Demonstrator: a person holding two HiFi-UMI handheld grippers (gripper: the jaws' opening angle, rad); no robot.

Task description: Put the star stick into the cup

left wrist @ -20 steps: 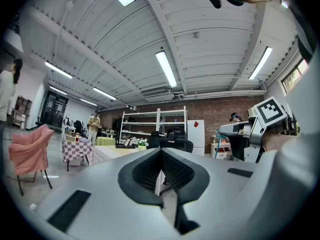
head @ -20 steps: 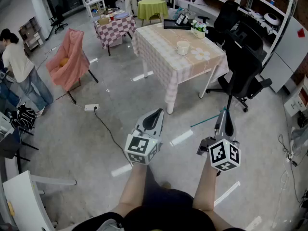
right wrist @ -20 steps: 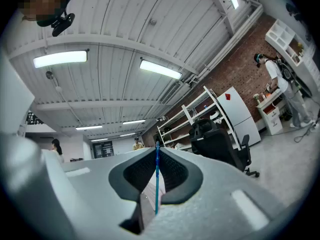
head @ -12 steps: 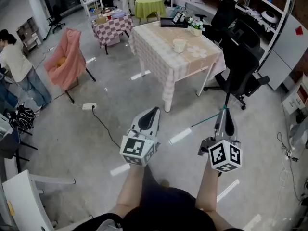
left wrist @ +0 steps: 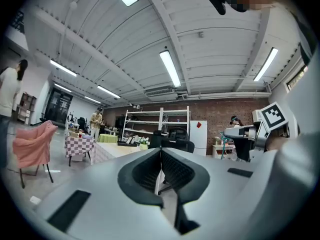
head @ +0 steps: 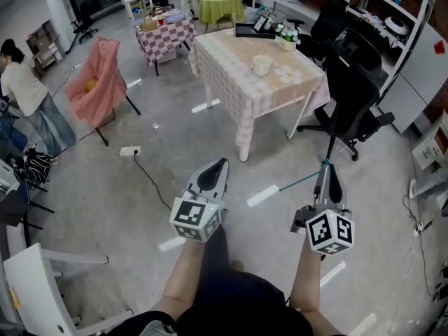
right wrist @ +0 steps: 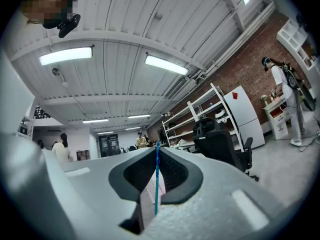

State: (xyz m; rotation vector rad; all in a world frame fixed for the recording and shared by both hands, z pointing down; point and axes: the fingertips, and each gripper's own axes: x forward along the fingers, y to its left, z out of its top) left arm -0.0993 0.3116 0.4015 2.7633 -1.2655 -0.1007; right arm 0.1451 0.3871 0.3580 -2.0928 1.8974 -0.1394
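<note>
Teal and very thin, the star stick is held by the right hand-held gripper, whose jaws are pressed together on it near one end. The rest of the stick is pointed out to the left, above the grey floor. In the right gripper view it is seen as a fine blue line clamped between the two pads. The star itself cannot be made out in any view. The left hand-held gripper is closed with nothing in it; in the left gripper view its jaws are met and only the room is seen beyond them.

The pale cup is placed on the desk, which is covered with a checked cloth. It is well apart from both grippers, far ahead of them. A black office chair is parked just beside the right side of the desk.

The step in hand is judged to be the carrying: the stick is already grasped, but the cup is not yet reached. For the next move the desk must be approached and the right gripper brought above the mouth of the cup. The stick, now lying almost level, must be turned so that its free end is pointed down, then lowered inside before the jaws are released. Care is needed, because such a thin stick can be rotated in the grip, and the cup may be tipped if its rim is pushed.
</note>
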